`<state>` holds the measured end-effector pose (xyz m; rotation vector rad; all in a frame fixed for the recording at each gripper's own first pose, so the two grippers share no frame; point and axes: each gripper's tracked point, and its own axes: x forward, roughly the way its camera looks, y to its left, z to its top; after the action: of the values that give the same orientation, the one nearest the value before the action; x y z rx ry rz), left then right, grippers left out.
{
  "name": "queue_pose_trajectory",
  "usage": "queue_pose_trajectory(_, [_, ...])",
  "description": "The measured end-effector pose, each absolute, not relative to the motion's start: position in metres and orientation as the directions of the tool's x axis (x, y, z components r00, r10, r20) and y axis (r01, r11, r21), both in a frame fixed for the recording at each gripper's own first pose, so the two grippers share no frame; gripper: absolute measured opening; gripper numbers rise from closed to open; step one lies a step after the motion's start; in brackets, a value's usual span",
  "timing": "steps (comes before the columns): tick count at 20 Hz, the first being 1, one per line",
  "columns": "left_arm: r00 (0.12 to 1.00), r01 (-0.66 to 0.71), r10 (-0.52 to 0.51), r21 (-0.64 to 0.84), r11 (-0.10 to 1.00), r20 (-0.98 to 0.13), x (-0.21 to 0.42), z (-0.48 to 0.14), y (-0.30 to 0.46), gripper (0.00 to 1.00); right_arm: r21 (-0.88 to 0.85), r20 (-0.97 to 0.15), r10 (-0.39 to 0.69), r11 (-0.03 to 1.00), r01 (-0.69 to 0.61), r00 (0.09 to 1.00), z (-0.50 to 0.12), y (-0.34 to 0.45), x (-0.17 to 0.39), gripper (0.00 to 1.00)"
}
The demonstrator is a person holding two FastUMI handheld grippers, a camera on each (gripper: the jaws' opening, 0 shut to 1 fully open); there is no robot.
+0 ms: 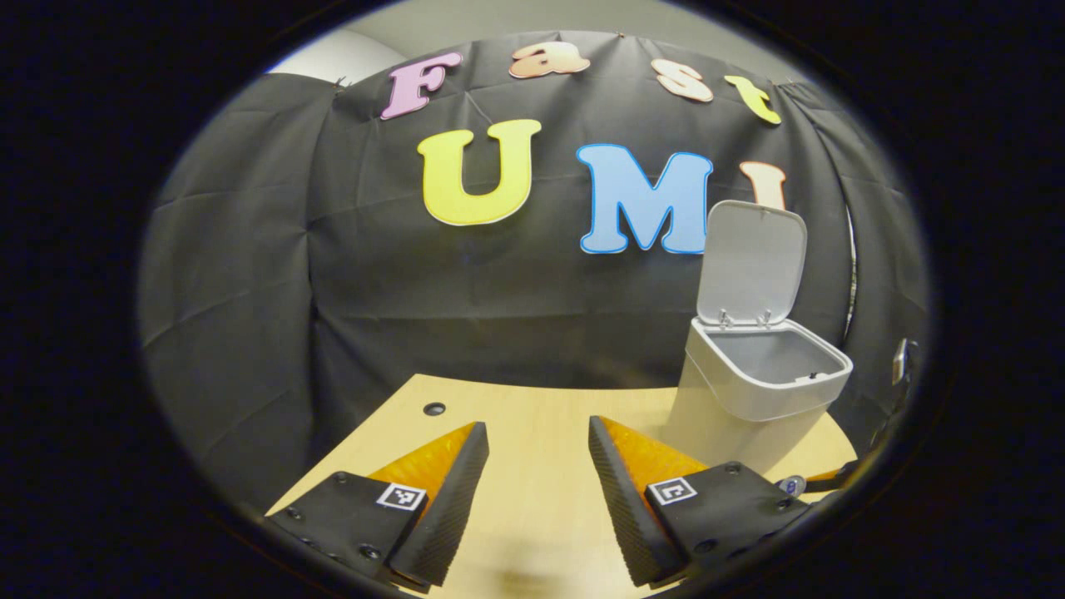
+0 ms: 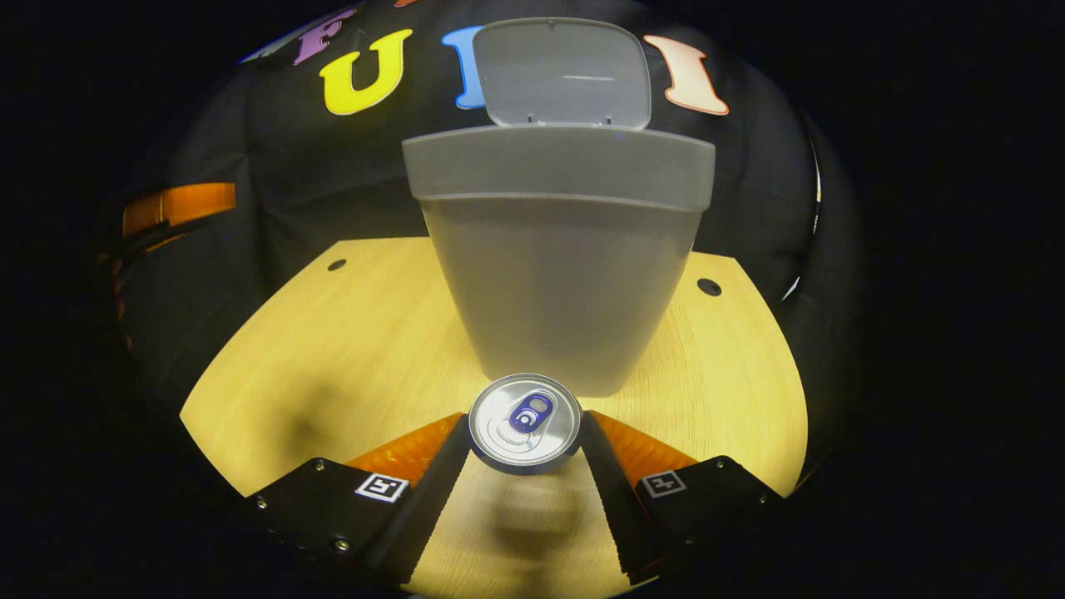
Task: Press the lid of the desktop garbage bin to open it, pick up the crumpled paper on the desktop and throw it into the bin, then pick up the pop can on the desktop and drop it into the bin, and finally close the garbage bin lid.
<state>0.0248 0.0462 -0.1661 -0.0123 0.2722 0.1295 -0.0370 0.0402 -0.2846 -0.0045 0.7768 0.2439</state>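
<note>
A grey desktop bin [image 1: 753,399] stands on the wooden table with its lid [image 1: 753,262] flipped upright. In the right gripper view the bin [image 2: 557,283] rises straight ahead, the lid [image 2: 562,75] behind its rim. My right gripper [image 2: 525,421] is shut on a pop can [image 2: 522,412]; the can stands upright with its silver top and blue tab toward the camera, just before the bin's base, a shadow under it. My left gripper [image 1: 537,426] hangs open over the table left of the bin, with nothing between its fingers.
The light wooden table [image 1: 532,507] has small round holes [image 2: 709,287] near its back corners. Black cloth walls close it in behind. In the right gripper view the other gripper [image 2: 179,204] shows at the far left, above table height.
</note>
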Motion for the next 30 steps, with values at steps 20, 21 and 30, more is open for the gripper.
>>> queue_pose_trajectory(20, [0.951,-0.105,0.098,-0.009,0.994,-0.294,0.031,-0.179,0.034,0.82,0.099,-0.198,0.272,0.961,-0.257,0.942,-0.022,0.053,0.016,0.86])
queue_pose_trajectory(21, [0.951,-0.106,0.099,-0.008,0.994,-0.293,0.032,-0.178,0.034,0.82,0.077,-0.163,0.258,0.966,-0.248,0.952,-0.010,0.051,0.020,0.86])
queue_pose_trajectory(30, [0.948,-0.107,0.100,-0.009,0.994,-0.301,0.036,-0.182,0.036,0.82,-0.083,0.009,0.228,0.970,-0.227,0.974,0.043,0.059,0.046,0.86])
